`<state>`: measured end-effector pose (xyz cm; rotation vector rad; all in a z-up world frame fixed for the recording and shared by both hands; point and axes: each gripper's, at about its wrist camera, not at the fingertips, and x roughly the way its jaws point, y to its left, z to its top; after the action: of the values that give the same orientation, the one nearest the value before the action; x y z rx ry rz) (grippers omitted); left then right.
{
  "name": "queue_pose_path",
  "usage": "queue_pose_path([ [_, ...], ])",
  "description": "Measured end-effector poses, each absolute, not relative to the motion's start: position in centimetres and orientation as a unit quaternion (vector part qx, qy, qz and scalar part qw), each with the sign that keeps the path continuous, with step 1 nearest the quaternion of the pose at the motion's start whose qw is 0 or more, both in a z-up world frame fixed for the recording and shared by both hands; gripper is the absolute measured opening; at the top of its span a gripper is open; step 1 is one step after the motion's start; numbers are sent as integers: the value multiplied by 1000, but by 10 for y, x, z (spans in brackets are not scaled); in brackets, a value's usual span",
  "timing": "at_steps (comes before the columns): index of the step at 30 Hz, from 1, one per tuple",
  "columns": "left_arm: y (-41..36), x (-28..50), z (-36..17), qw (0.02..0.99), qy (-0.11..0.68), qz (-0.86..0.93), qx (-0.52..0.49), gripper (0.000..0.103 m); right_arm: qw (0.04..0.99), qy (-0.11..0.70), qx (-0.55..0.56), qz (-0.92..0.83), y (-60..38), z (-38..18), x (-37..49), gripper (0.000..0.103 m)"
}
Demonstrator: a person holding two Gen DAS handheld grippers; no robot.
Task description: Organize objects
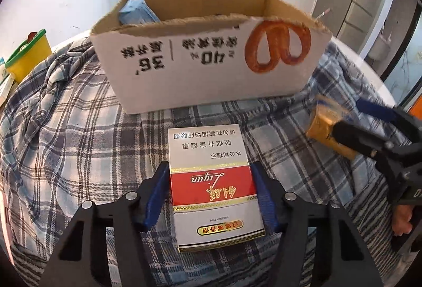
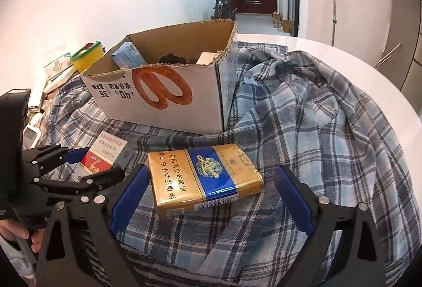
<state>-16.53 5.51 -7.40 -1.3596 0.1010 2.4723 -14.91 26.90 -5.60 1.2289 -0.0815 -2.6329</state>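
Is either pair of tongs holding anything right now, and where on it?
The left tongs clamp the red and white pack by its two long sides. The right tongs stand open around the gold pack, holding nothing.

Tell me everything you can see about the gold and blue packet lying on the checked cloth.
The gold and blue packet is a flat, rectangular cigarette pack in glossy wrapping, gold at both ends with a shiny blue band and a pale crest across its middle. Dark red Chinese characters run along one gold end. It lies flat, face up, a little askew, on the rumpled plaid cloth, in front of the cardboard box. The right tongs stand open around it, blue pads clear of its sides; only the cloth touches it.
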Motion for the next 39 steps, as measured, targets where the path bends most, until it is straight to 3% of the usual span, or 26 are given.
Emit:
queue_pose_path([
  [9,43,-162,-60,170,7,879,-445,63,129,-96,445,-881,283,-57,-153,95],
  [11,46,-162,-61,171,6,881,-441,63,128,-121,452,-874,287,-56,-154,88],
  [13,47,-160,-58,174,4,883,-435,63,120,-121,465,-869,285,-57,-155,74],
  [19,43,-152,-49,175,-7,894,-413,63,138,-141,526,-827,269,-77,-164,58],
  [26,29,-155,-44,161,-37,899,-406,63,127,-155,537,-819,257,-76,-175,58],
  [32,9,-151,-34,143,-73,911,-381,63,88,-146,539,-825,242,-74,-182,72],
  [36,4,-151,-33,143,-87,909,-382,63,53,-141,527,-836,230,-70,-188,88],
  [39,4,-150,-33,144,-88,909,-381,63,56,-105,519,-847,214,-68,-193,88],
])
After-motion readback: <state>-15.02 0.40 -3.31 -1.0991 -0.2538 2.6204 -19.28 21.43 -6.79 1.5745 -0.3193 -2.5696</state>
